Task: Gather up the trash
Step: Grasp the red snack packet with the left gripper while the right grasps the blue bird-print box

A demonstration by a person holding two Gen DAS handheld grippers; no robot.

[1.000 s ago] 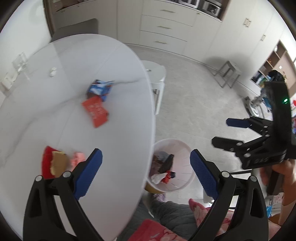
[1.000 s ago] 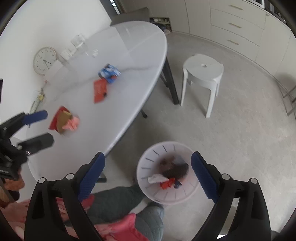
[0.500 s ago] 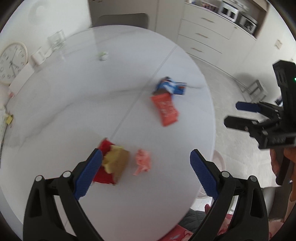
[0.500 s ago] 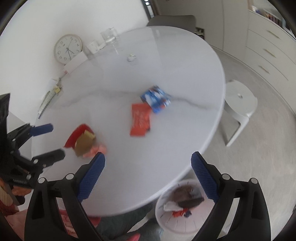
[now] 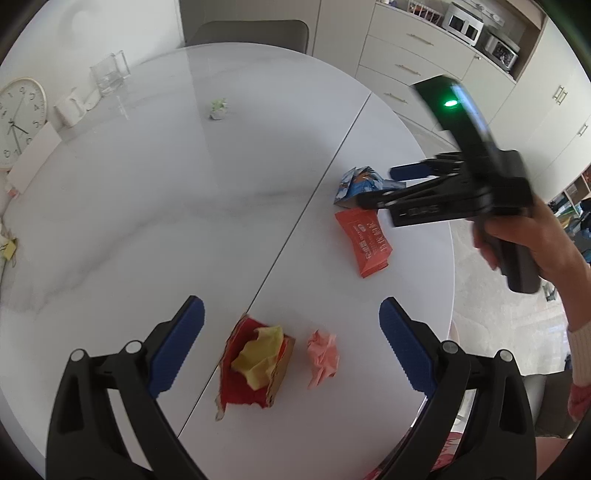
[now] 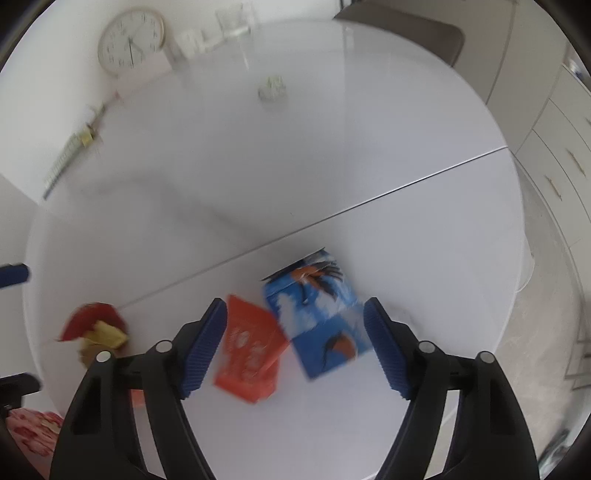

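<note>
On the white oval table [image 5: 147, 206] lie a red wrapper holding crumpled yellow paper [image 5: 255, 363], a crumpled pink paper [image 5: 323, 356], an orange packet [image 5: 367, 242] and a blue carton [image 5: 356, 184]. My left gripper [image 5: 291, 347] is open above the red wrapper and pink paper. My right gripper [image 6: 295, 343] is open over the orange packet [image 6: 251, 354] and blue carton [image 6: 321, 317]; it also shows in the left wrist view [image 5: 384, 186]. A small pale green scrap [image 5: 218, 109] lies far back.
A wall clock [image 5: 16, 122], a white box and a glass container [image 5: 109, 72] stand at the table's far left edge. A grey chair [image 5: 247, 33] is behind the table. Cabinets with drawers [image 5: 413, 55] line the back right.
Both grippers swung from the floor bin up over the table. The right gripper moved in close above the blue carton and orange packet. The bin has left both views.
</note>
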